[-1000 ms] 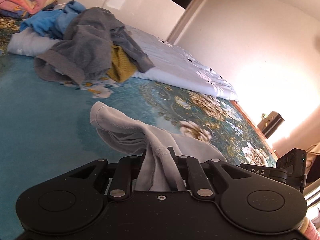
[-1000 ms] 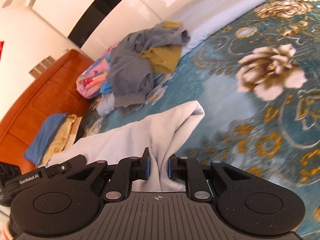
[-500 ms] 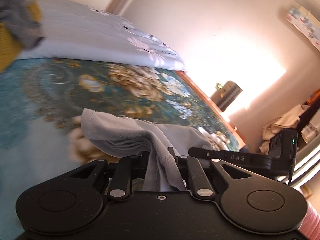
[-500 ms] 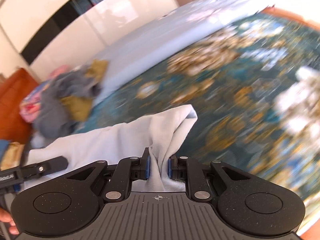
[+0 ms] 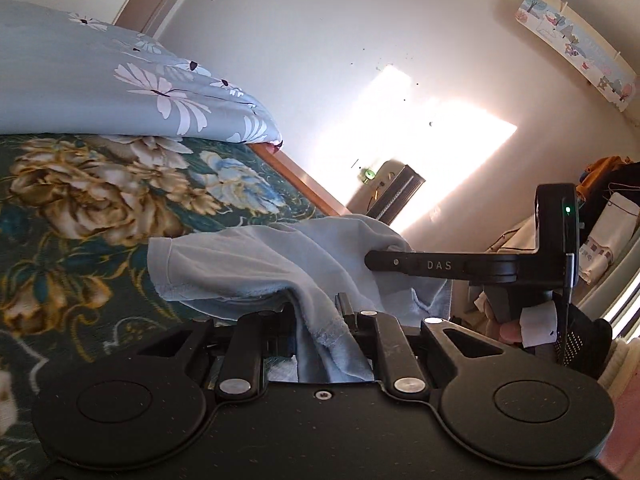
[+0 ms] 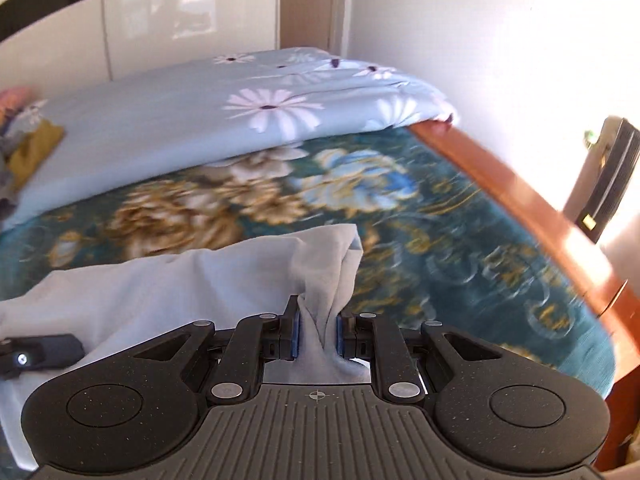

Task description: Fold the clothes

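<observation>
A pale blue garment is held up over the teal flowered bedspread. My left gripper is shut on one bunched edge of it, with a sleeve hanging out to the left. In the right wrist view the same garment spreads leftward, and my right gripper is shut on a pinched fold of it. The right gripper's black body shows at the right of the left wrist view, close beside the cloth.
A folded light blue daisy-print quilt lies along the far side of the bed. The wooden bed edge runs down the right. A dark box stands by the sunlit wall. A clothes pile peeks in at far left.
Both grippers have swung to the right with the garment still held. The clothes pile has slid out of view, and the wall and bed edge have come in.
</observation>
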